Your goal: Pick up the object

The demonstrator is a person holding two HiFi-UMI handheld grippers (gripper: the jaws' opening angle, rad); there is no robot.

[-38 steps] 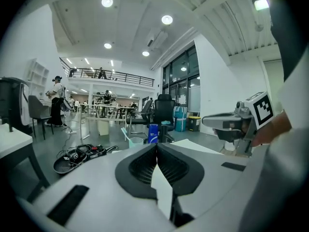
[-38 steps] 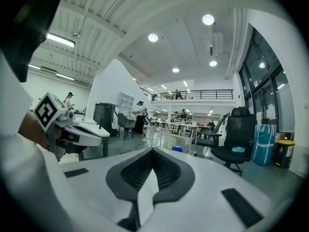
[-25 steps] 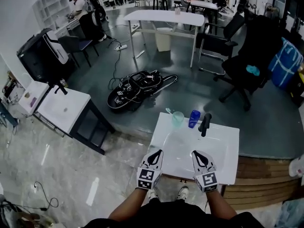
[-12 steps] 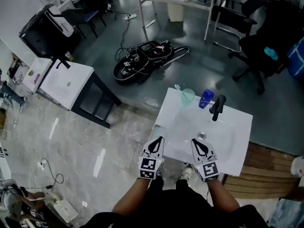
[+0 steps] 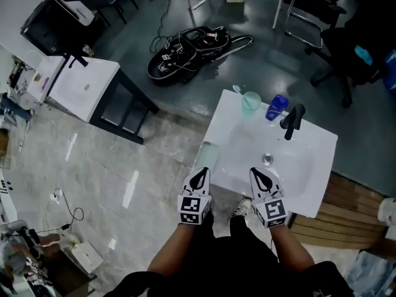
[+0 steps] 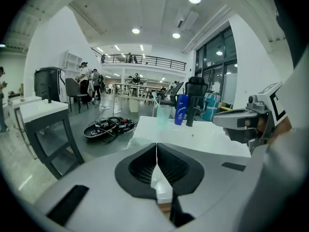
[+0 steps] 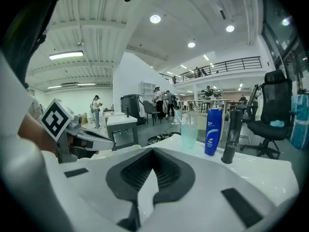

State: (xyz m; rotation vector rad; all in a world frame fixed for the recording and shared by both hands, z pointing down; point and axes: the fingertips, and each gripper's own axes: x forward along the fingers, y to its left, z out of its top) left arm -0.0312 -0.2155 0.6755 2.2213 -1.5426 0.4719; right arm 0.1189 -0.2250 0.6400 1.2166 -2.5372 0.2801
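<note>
A translucent green cup [image 5: 251, 101] holding a toothbrush, a blue bottle [image 5: 276, 107] and a black faucet [image 5: 292, 121] stand along the far edge of a white sink basin [image 5: 309, 166]. My left gripper [image 5: 199, 172] hovers at the basin's near left edge, shut with nothing in it. My right gripper [image 5: 255, 171] hangs over the near rim, also shut and empty. The left gripper view looks past its own closed tips [image 6: 156, 144] to the cup [image 6: 163, 114] and bottle [image 6: 181, 109]. The right gripper view shows cup [image 7: 189, 134], bottle [image 7: 212, 131] and faucet [image 7: 231, 135] ahead.
A pale rounded thing [image 5: 208, 154] lies at the basin's left edge. A second white basin on a dark stand [image 5: 86, 88] is to the left, a black bag with cables [image 5: 189, 48] on the grey floor beyond. Wooden steps [image 5: 346, 218] are at right.
The head view has tipped downward, so the basin sits higher and farther right in the picture. Both grippers keep their place at the near rim and stay shut.
</note>
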